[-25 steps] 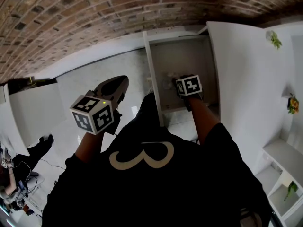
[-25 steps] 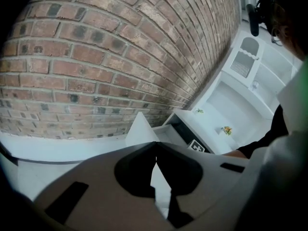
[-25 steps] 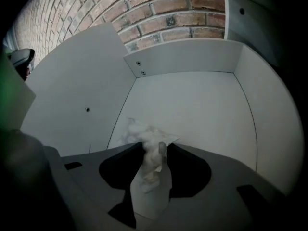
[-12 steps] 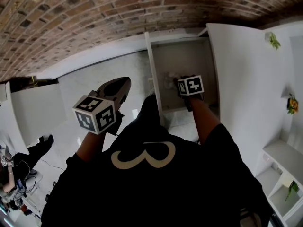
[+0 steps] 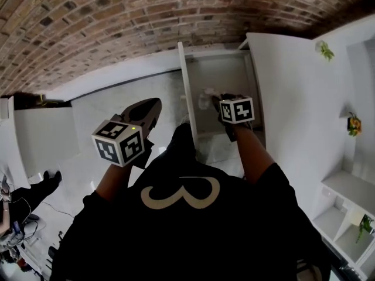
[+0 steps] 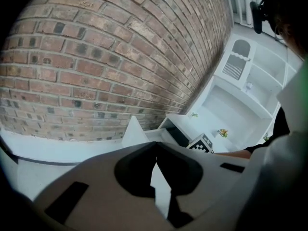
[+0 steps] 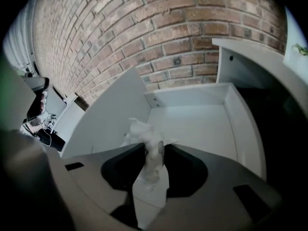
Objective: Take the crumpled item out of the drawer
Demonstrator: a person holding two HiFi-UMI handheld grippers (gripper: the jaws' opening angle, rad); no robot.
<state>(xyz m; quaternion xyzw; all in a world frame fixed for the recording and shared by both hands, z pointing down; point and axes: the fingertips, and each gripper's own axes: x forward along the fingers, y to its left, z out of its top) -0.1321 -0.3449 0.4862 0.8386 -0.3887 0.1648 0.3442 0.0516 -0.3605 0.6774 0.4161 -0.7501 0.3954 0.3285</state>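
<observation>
The crumpled item [image 7: 143,137] is a wad of white paper or tissue. My right gripper [image 7: 151,150] is shut on it, with the wad sticking out past the fingertips. It hangs inside the open white drawer [image 7: 204,124], close to the drawer's left wall. In the head view the right gripper [image 5: 218,102] reaches into the drawer [image 5: 186,92], and the crumpled item [image 5: 206,96] shows pale just ahead of it. My left gripper [image 5: 152,105] is held up over the floor to the left of the drawer. Its jaws meet at the tips with nothing between them in the left gripper view [image 6: 155,147].
A brick wall [image 5: 117,22] runs behind the drawer. A white cabinet top [image 5: 293,86] lies right of the drawer, with small plants [image 5: 323,50] and white shelves [image 5: 345,204] further right. A low white unit [image 5: 41,139] and a seated person [image 5: 17,215] are at the left.
The head view has shifted slightly. My right gripper stays in the drawer at the crumpled item, now a little nearer the left wall. The left gripper has hardly moved.
</observation>
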